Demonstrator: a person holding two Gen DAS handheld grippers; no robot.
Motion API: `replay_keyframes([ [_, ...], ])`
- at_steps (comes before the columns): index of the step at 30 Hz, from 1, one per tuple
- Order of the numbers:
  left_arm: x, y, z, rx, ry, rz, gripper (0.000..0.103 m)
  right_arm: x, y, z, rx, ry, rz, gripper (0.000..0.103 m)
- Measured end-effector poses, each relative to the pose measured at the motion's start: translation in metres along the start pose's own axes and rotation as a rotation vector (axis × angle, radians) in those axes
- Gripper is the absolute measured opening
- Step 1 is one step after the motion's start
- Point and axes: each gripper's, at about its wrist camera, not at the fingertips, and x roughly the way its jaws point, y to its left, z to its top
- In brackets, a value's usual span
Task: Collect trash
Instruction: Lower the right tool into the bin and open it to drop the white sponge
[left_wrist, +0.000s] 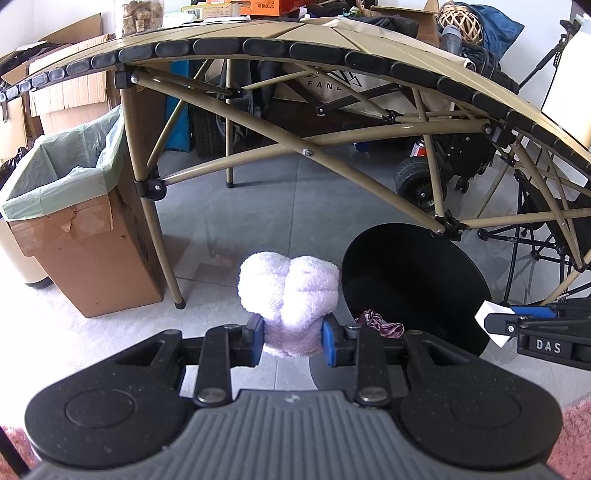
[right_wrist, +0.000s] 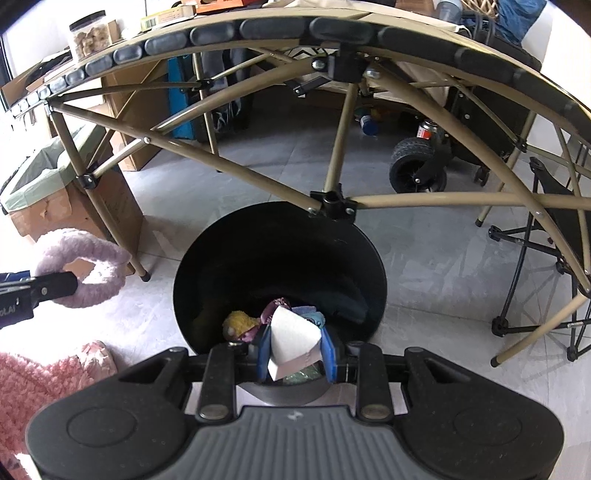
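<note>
Two grippers: both loaded for disposal.
Left gripper (left_wrist: 292, 341): clamped the lilac scrunchie (left_wrist: 290, 291).
Right gripper (right_wrist: 297, 354): pinched white paper (right_wrist: 293, 338) over the black bin (right_wrist: 280, 240), apparently ready for dropping.

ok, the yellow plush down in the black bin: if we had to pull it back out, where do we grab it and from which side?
Grip the rounded yellow body of the plush, coming straight down through the bin's open top. It lies at the bottom against the left wall, with the purple cloth on its right, so no side approach is open. The soft bulge should pinch easily. Both tools are full now.
</note>
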Motion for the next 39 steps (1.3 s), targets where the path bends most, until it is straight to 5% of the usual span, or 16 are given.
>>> replay_keyframes([
  [32, 0.02, 0.007, 0.004, -0.037, 0.05, 0.039, 0.03, 0.079, 0.015, 0.019, 0.041, 0.06, 0.023, 0.029],
  [38, 0.02, 0.008, 0.003, -0.032, 0.048, 0.036, 0.03, 0.077, 0.012, 0.02, 0.056, 0.057, 0.028, 0.041],
  [39, 0.02, 0.007, 0.003, -0.031, 0.047, 0.037, 0.03, 0.077, 0.012, 0.021, 0.063, 0.06, 0.031, 0.049],
])
